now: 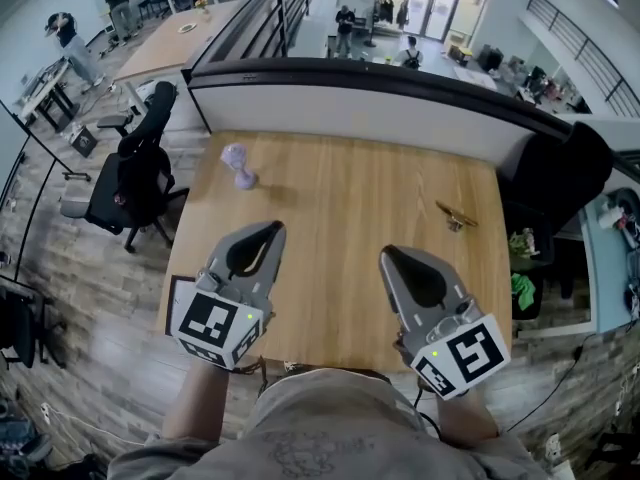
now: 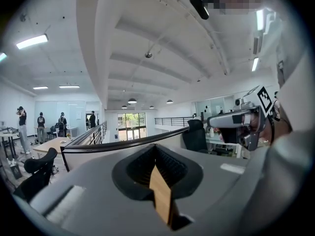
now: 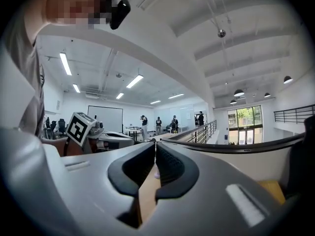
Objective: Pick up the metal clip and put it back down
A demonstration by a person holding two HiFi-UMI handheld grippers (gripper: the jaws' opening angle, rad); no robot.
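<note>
**Head view.** Wooden table (image 1: 350, 208), mostly bare. Metal clip (image 1: 456, 216) lies flat on the right side, near the right edge, touched by nothing. Small lilac object (image 1: 238, 165) stands at the far left, well apart from the clip. Left gripper (image 1: 272, 230) and right gripper (image 1: 392, 258) are both over the near edge, close to the person's body, side by side with a gap between them. Both jaws are drawn together and carry nothing.

Progress, as a judgement: the clip rests on the table with both grippers away from it and empty, so either the pick has not begun or the clip is already back down. The layout alone does not say which.

Room: open wood lies between the right gripper and the clip, so that path is unobstructed. A low partition (image 1: 350, 98) bounds the far edge. An office chair (image 1: 135, 183) stands off the left edge and a dark chair back (image 1: 560, 173) off the right. The clip has little margin before the right edge.

**Left gripper view.** Left gripper (image 2: 155, 147) — pads meet at the tips, with only table wood showing behind them. It looks out level over the partition. The clip is not in sight.

**Right gripper view.** Right gripper (image 3: 155, 145) — jaws pressed closed, nothing pinched. The clip is not in sight.
</note>
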